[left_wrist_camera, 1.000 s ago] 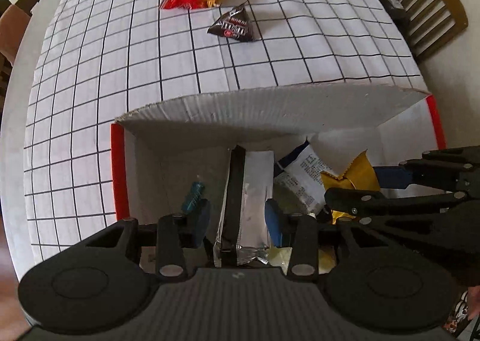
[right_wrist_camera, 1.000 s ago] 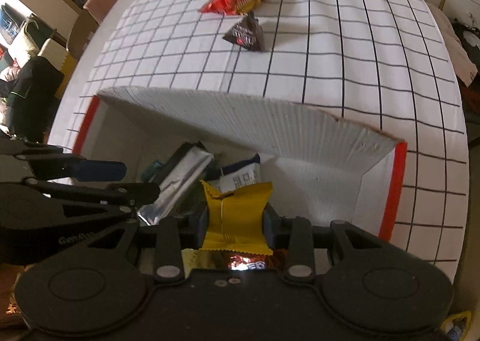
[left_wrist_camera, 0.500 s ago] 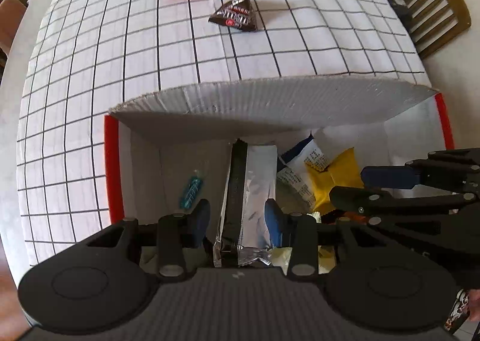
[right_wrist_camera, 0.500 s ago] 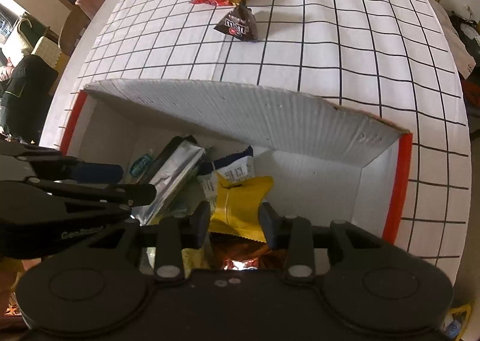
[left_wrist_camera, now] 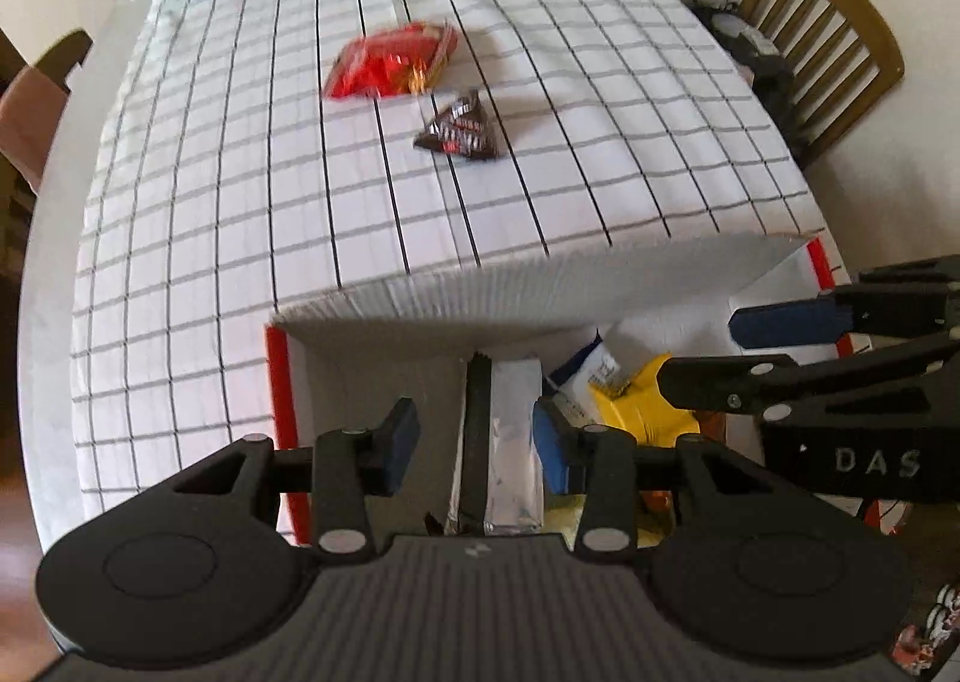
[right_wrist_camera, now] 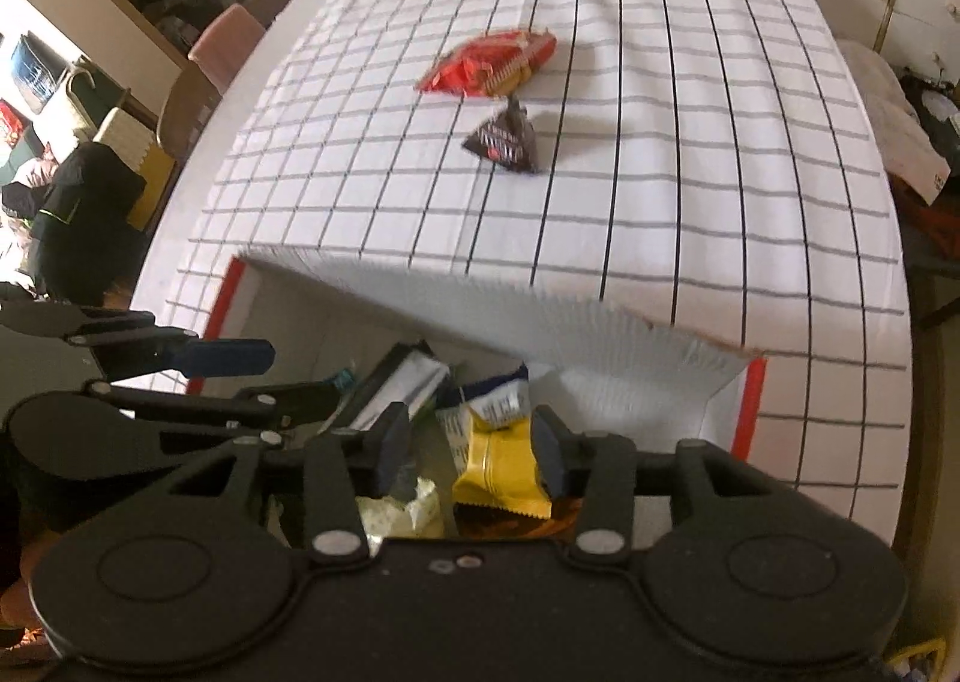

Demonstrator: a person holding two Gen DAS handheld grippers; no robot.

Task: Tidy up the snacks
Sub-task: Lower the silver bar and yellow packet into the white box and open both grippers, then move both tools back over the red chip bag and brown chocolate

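left tongs (left_wrist_camera: 474,436) stand apart over the box (left_wrist_camera: 540,286); the silver pack (left_wrist_camera: 510,442) lies below between them, pads clear of it. right tongs (right_wrist_camera: 471,445) are opening; the yellow pack (right_wrist_camera: 501,463) sits between them and, in our judgement, is released and resting on the pile.

both packs lie inside the box among other wrappers. outside it, on the checked surface (left_wrist_camera: 210,202), well apart from the box, lie a red bag (left_wrist_camera: 390,60) and, just beside it, a dark pyramid pack (left_wrist_camera: 459,132).

handling, as we judge: both remaining items are light, soft and crinkly, with slippery film and crushable contents. take the red bag by a sealed edge, the pyramid by its top seam, with light pressure.

appearance: red bag flat and glossy; pyramid brown with a red and white label.
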